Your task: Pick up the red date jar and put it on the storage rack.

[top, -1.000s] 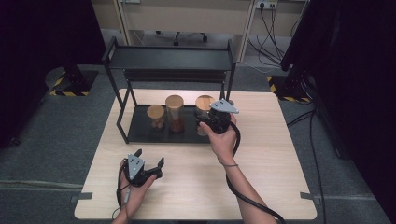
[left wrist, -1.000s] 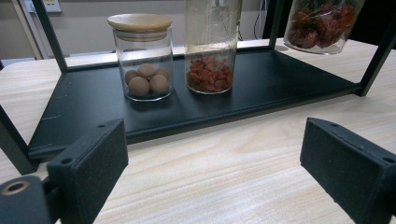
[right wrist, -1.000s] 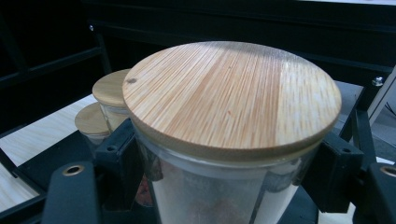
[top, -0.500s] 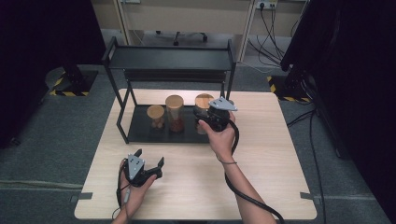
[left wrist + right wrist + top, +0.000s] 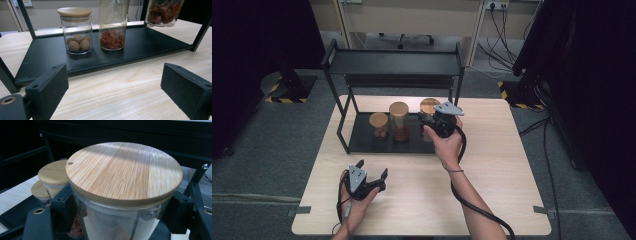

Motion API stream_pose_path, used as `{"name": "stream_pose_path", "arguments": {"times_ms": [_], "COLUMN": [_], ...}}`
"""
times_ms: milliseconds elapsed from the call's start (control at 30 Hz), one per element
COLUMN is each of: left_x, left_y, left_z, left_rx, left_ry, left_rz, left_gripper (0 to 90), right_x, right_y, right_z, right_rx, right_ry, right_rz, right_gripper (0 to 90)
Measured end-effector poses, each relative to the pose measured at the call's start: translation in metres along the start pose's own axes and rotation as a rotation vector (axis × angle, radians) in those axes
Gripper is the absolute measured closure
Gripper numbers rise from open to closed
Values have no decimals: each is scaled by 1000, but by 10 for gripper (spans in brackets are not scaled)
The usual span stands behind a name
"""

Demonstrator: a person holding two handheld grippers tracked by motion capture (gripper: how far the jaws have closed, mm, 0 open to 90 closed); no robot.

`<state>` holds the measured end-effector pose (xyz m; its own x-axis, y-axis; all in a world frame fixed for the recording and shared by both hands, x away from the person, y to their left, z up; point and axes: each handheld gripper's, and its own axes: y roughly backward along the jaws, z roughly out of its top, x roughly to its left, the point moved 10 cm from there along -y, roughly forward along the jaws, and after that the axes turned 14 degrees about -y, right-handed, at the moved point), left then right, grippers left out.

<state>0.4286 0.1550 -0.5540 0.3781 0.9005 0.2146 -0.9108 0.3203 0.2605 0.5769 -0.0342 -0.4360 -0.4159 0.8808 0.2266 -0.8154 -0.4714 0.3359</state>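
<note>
My right gripper [image 5: 430, 122] is shut on a glass jar [image 5: 429, 106] with a round wooden lid [image 5: 123, 172] and dark red contents [image 5: 163, 12]. Its black jaws press on the glass from both sides just below the lid. The jar hangs over the right end of the black rack's lower tray [image 5: 362, 140] and seems raised slightly off it. My left gripper [image 5: 372, 169] rests open at the table's front left with nothing between its pads [image 5: 50, 85], and it faces the rack.
A short jar of brown balls [image 5: 76, 32] and a tall jar of orange-red pieces [image 5: 112, 27] stand on the tray left of the held jar. The rack's top shelf [image 5: 394, 62] hangs over them. Bare wooden tabletop [image 5: 492, 190] lies in front.
</note>
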Motion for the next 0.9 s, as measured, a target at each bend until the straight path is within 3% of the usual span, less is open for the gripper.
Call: {"name": "stream_pose_path", "arguments": {"times_ms": [900], "left_x": [0], "left_y": [0], "left_z": [0], "left_rx": [-1], "left_ry": [2], "left_rz": [-2], "left_gripper": [73], "right_x": [-10], "right_y": [-25], "right_z": [1], "right_rx": [28], "right_ry": [-24], "right_rz": [-39], "right_gripper": [258]}}
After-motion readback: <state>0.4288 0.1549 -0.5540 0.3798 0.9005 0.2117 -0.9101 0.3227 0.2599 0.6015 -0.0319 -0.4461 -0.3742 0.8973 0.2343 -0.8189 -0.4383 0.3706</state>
